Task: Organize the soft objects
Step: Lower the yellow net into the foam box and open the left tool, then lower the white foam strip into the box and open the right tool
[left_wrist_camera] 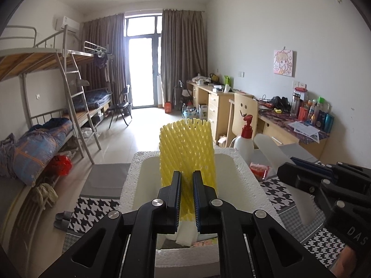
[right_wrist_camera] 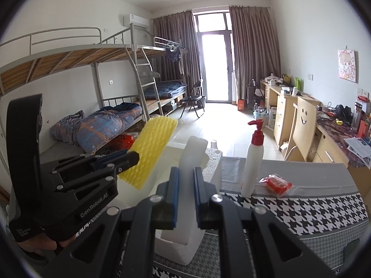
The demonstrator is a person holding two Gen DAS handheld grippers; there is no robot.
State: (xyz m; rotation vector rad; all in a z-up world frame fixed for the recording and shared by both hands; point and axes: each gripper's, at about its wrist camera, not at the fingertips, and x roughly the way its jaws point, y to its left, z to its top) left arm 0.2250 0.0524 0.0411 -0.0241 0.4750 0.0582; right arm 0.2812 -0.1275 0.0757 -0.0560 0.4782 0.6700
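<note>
A: While the left gripper [left_wrist_camera: 186, 199] is up over the white foam box [left_wrist_camera: 129, 180], what is it carrying?

B: A yellow foam net sleeve [left_wrist_camera: 186, 153]. Its jaws are pressed narrow on the sleeve's lower end, and the sleeve stands upright above the box's hollow. From the right wrist view the same sleeve [right_wrist_camera: 150, 153] leans out of the left gripper [right_wrist_camera: 129, 158], slanting up and away.

A: And the right gripper [right_wrist_camera: 186, 199]?

B: Its jaws are drawn in on a white foam piece [right_wrist_camera: 193, 162], a pale, thick strip that runs up between the blue pads [right_wrist_camera: 175, 194]. In the left wrist view that strip [left_wrist_camera: 278, 159] sticks out of the right gripper [left_wrist_camera: 301, 173] at the right, beside the box.

A: Where does the box sit?

B: On a table with a black-and-white houndstooth cloth [right_wrist_camera: 313, 213]. More white foam scraps [left_wrist_camera: 185, 234] lie inside it at the near end.

A: Anything else on the table?

B: A white pump bottle with a red top [right_wrist_camera: 252, 162] stands just right of the box, and a red packet [right_wrist_camera: 277, 184] lies next to the bottle.
</note>
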